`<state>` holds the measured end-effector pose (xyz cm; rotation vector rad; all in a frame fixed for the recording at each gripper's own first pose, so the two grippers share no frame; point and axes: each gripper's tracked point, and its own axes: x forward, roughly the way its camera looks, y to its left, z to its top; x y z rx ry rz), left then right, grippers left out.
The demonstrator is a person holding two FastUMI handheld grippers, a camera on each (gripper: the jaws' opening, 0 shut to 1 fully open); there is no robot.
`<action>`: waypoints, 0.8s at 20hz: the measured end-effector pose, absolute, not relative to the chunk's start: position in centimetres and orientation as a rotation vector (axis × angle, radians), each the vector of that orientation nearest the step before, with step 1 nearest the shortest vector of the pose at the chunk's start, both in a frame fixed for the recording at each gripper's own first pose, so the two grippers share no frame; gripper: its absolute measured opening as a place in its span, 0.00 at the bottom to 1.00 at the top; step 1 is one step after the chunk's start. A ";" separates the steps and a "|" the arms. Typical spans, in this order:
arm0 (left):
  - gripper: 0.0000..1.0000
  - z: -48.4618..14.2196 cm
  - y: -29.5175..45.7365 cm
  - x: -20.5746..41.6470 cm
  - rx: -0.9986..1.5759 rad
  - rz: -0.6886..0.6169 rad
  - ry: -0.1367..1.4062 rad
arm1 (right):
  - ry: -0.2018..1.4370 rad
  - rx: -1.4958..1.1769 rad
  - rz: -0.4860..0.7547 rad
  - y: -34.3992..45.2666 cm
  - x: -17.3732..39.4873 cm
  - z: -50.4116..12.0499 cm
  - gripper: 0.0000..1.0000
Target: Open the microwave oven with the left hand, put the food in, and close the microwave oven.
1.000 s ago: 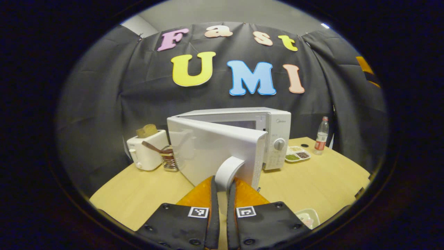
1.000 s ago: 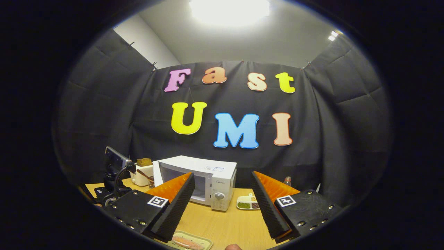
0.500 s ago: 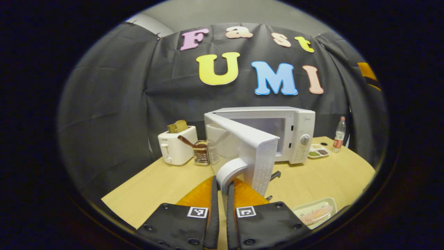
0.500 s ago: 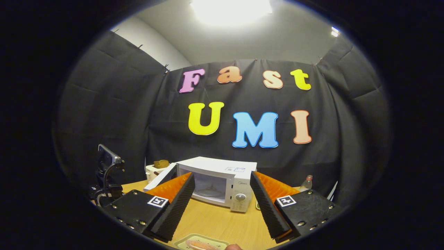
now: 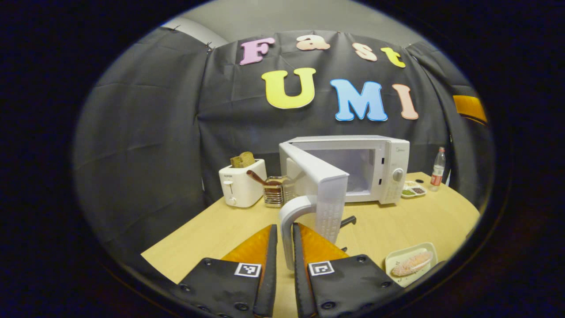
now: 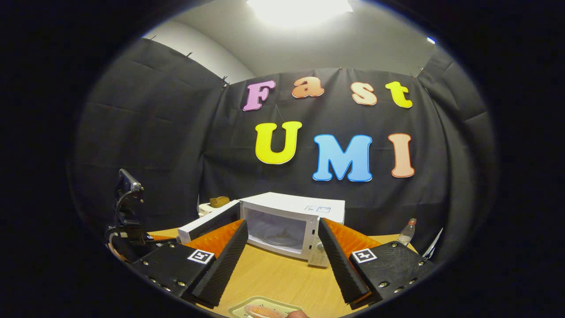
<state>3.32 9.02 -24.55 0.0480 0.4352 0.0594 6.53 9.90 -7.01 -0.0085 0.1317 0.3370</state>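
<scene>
The white microwave (image 5: 388,154) stands at the back of the table with its door (image 5: 324,185) swung out toward me. My left gripper (image 5: 284,229) is shut on the door's white curved handle (image 5: 289,212), one finger on each side. The cavity with its glass turntable (image 6: 278,240) shows between the fingers of my right gripper (image 6: 282,223), which is open and holds nothing. The food, a pinkish elongated piece (image 5: 412,263), lies on a pale plate (image 5: 395,261) near the table's front right; the plate's rim (image 6: 247,304) also shows below my right gripper. The left gripper's body (image 6: 128,234) appears at far left.
A white toaster (image 5: 240,187) with bread and a wire utensil rack (image 5: 273,196) stand left of the microwave. A divided condiment tray (image 5: 412,190) and a plastic bottle (image 5: 438,170) sit to its right. A fingertip (image 6: 296,314) shows at the bottom edge. Bare wooden table (image 5: 212,234) lies in front.
The microwave door has swung further open with my left gripper pulling its handle. The right gripper view has turned to face the open cavity; that gripper stays open.
</scene>
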 end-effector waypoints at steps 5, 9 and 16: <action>0.80 -21.4 10.4 0.2 0.036 0.111 0.393 | 0.207 -0.052 0.487 12.2 5.2 -10.3 0.98; 0.97 -16.9 10.9 -1.5 0.032 0.154 0.329 | 0.289 -0.149 0.582 12.7 4.0 -14.2 0.98; 0.97 -10.6 11.6 -2.4 0.028 0.213 0.215 | 0.400 -0.352 0.718 12.3 1.7 -20.9 0.98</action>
